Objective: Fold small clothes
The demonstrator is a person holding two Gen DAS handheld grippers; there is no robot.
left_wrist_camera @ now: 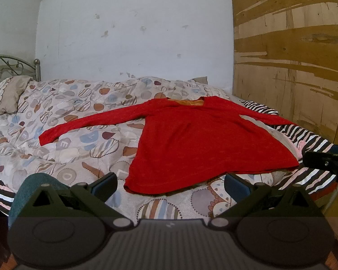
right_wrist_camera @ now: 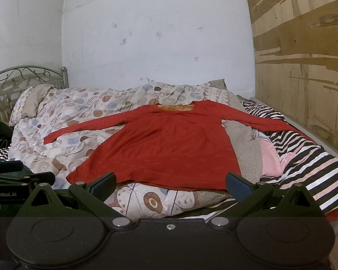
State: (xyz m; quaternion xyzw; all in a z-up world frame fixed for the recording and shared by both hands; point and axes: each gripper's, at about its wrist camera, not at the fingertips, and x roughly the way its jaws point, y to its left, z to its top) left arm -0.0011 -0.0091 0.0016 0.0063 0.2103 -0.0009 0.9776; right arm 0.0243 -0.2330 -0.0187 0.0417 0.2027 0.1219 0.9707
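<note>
The words "GenRobot.AI" stand in white on the black body of the left gripper (right_wrist_camera: 18, 180), at the left edge of the right wrist view. On the quilt (left_wrist_camera: 63, 144), single printed letters like "E", "L" and "O" can be read.

Both wrist views face the bed's far wall from its near edge, sharing the red shirt (left_wrist_camera: 200, 139) between them.

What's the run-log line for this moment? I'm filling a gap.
stage: pre-grasp | red shirt: flat, unfolded, sleeves out | left gripper: open | right gripper: open
</note>
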